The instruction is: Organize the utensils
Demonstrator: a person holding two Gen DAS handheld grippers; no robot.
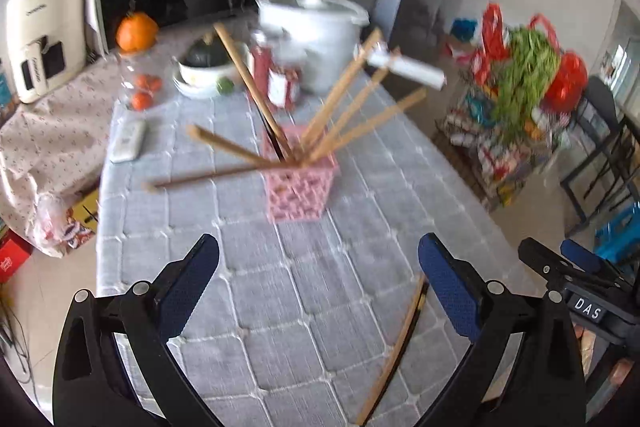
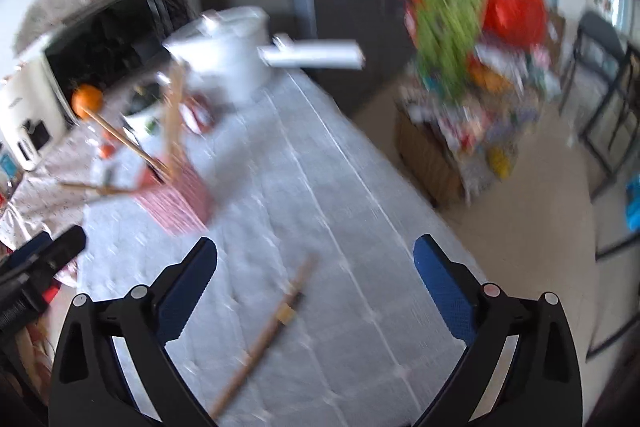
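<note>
A pink lattice holder (image 1: 299, 187) stands mid-table with several wooden chopsticks (image 1: 344, 89) fanning out of it. The holder (image 2: 180, 201) shows blurred at the left in the right wrist view. A loose pair of wooden chopsticks (image 1: 394, 351) lies on the grey quilted cloth just inside my left gripper's right finger. The same pair (image 2: 264, 335) lies between my right gripper's fingers. My left gripper (image 1: 318, 267) is open with nothing held. My right gripper (image 2: 316, 267) is open too, above the loose pair. The right gripper (image 1: 576, 267) also shows at the left wrist view's right edge.
A white pot (image 1: 316, 31) with a long handle, a jar (image 1: 278, 75), a bowl (image 1: 208, 67) and orange fruit (image 1: 136, 31) crowd the table's far end. A white remote (image 1: 128, 141) lies at the left. A rack of bags and greens (image 1: 516, 99) stands beyond the table's right edge.
</note>
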